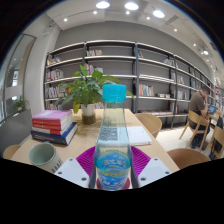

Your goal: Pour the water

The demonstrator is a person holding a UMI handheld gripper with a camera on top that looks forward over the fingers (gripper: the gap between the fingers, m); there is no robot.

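A clear plastic water bottle [113,140] with a blue cap and a blue label stands upright between my fingers, above the wooden table [150,140]. My gripper [113,172] is shut on the bottle, with the magenta pads [87,158] pressing on both sides of its label. A pale green mug [43,154] stands on the table to the left of the fingers, its inside hidden from here.
A stack of books [52,126] lies on the table behind the mug. A potted green plant [87,92] stands at the table's far end. Wooden chairs [150,122] and a seated person [200,104] are to the right, and bookshelves [150,75] line the back wall.
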